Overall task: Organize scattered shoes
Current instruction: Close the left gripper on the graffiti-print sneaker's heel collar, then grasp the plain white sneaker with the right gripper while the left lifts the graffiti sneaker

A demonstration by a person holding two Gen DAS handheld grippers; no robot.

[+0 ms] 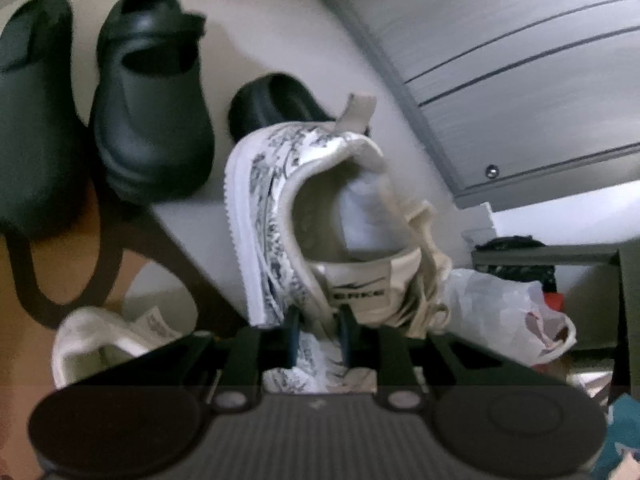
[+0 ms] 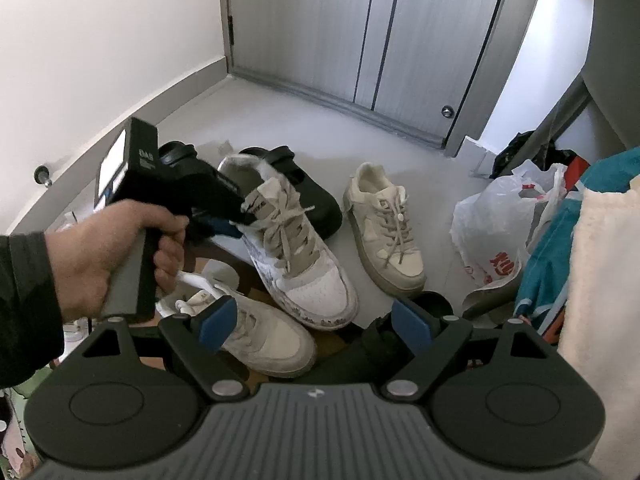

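1. We see the left gripper (image 1: 320, 330) clenched on the side of a patterned white sneaker (image 1: 280, 208), its two fingers (image 1: 293, 330) pinching the collar wall beside the tongue label; the shoe hangs heel-up in front of the left wrist camera.
2. From the right wrist view, the left hand (image 2: 116, 256) grips the tool's handle at 9 o'clock, with the patterned white sneaker's toe pointing toward 5 o'clock.
3. Our right gripper (image 2: 316, 326) is released, its blue pads (image 2: 218, 324) spread wide with nothing between them, above a beige sneaker (image 2: 268, 340) on the floor (image 2: 280, 120).
4. A second beige sneaker (image 2: 384, 228) lies at 2 o'clock from the held shoe, just clear of it.
5. Black clogs (image 1: 152, 96) stand side by side at 10 o'clock in the left wrist view.
6. A white plastic bag (image 2: 500, 216) slumps at 3 o'clock, near the grey sliding doors (image 2: 360, 32).
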